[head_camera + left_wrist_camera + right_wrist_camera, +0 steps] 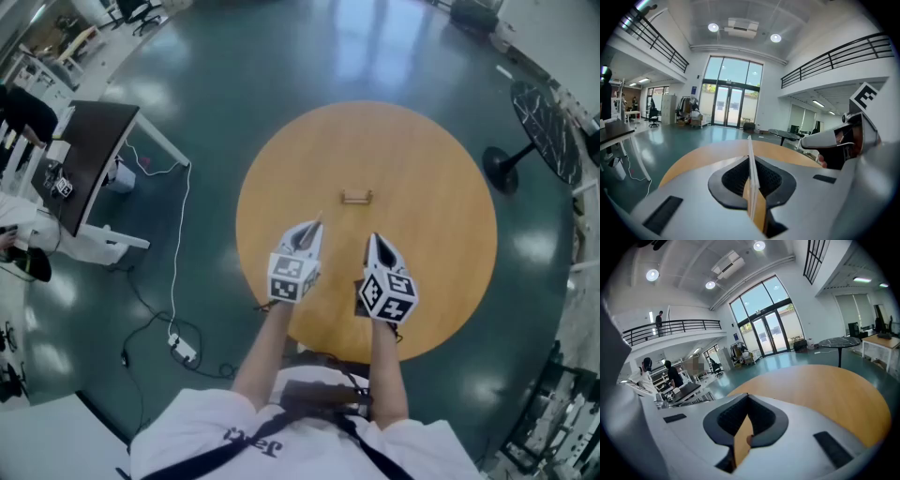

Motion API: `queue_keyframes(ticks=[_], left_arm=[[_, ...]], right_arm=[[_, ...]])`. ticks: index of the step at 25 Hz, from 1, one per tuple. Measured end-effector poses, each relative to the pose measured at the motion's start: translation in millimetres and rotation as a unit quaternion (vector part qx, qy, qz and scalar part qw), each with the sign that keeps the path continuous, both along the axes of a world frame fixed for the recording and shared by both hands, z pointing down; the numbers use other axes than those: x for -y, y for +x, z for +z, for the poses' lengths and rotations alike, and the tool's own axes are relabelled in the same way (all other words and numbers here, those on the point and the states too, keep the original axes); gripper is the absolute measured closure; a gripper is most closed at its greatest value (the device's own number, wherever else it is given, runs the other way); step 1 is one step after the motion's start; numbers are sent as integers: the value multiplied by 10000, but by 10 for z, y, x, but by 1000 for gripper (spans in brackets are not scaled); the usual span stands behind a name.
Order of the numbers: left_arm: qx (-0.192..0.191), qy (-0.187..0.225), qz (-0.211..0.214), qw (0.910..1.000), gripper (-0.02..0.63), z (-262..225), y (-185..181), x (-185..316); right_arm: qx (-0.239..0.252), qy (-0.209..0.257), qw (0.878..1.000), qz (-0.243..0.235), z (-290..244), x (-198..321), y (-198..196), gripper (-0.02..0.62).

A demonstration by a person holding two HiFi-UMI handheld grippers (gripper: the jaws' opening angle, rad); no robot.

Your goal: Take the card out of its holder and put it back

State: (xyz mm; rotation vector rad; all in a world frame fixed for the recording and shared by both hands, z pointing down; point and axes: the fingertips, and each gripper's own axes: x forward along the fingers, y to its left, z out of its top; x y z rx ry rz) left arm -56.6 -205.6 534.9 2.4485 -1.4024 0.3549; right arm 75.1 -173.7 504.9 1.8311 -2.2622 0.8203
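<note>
Counter (441, 187): round, tan wood top, middle of the head view; teal floor (375, 47) all round it.
Holder (356, 197): small tan piece just above the middle of the counter, well apart from both claws. Too small to tell what is in it.
Left claw (751, 185): pads closed onto a thin white sheet seen edge-on; nothing else between them. In the head view it hangs over the lower part of the counter, tip toward the holder.
Card (749, 145): the white sheet, upright, sticking out past the dark pads. Read as the card by its thinness; its face is not visible.
Right claw (747, 401): dark pads meet at their tips and carry nothing; only the tan counter shows in the slot below them.
Spacing: the two claws sit side by side, near each other and not touching, the right one slightly lower in the frame.
Marker cubes: one on each claw; left cube (293, 277), right cube (387, 292).
Arms: both bare forearms run in from the bottom edge.
Surroundings: dark desk (94, 150) upper left, white cable (178, 234) trailing down to a power strip (183, 349), black round table (548, 131) at the right edge.
</note>
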Motion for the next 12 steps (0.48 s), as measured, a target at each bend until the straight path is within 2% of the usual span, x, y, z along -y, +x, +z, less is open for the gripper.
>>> queue_keyframes(ticks=[6, 9, 12], left_arm=[[315, -81, 55, 9995, 580, 211, -99, 191], [795, 23, 265, 9965, 580, 302, -207, 330], [1305, 120, 572, 9897, 580, 393, -348, 512]], right_arm=[[70, -247, 9997, 44, 195, 67, 117, 586], [79, -355, 9993, 98, 283, 107, 190, 586], [96, -472, 9987, 153, 390, 133, 283, 586]])
